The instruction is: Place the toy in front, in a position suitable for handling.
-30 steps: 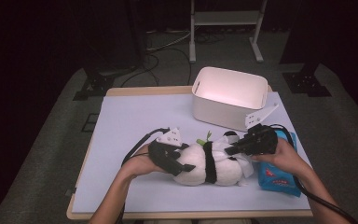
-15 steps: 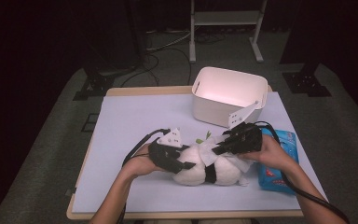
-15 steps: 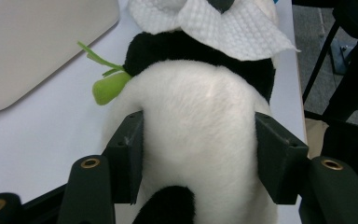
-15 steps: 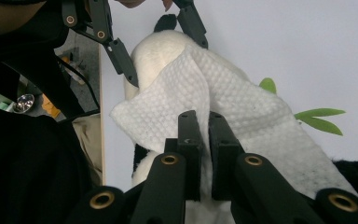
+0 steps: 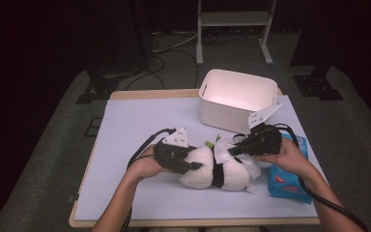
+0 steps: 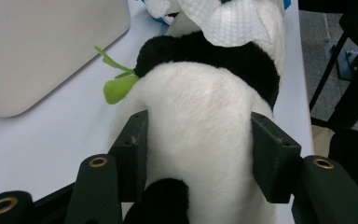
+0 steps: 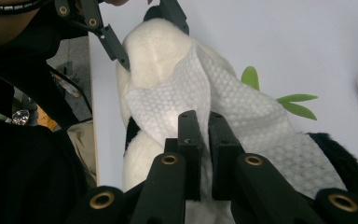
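A black-and-white panda plush (image 5: 217, 170) lies on its side on the pale table cover, a green leaf (image 5: 210, 143) at its mouth. My left gripper (image 5: 193, 162) holds its rump end. In the left gripper view the jaws have just been closing, and the pads (image 6: 135, 144) press into the white fur of the panda (image 6: 200, 107) on both sides. My right gripper (image 5: 233, 151) is shut on a white textured wipe (image 7: 242, 112), which is draped over the panda (image 7: 154, 51). The right gripper's (image 7: 204, 122) jaws pinch a fold of it.
A white bin (image 5: 236, 99) stands open just behind the panda, at the table's back right. A blue pack of wipes (image 5: 287, 180) lies under the right hand near the right edge. The table cover (image 5: 125, 125) is bare at the left and front.
The right gripper, with the wipe, has slid a little left across the panda and partly back. The left hand has stayed put on the plush.
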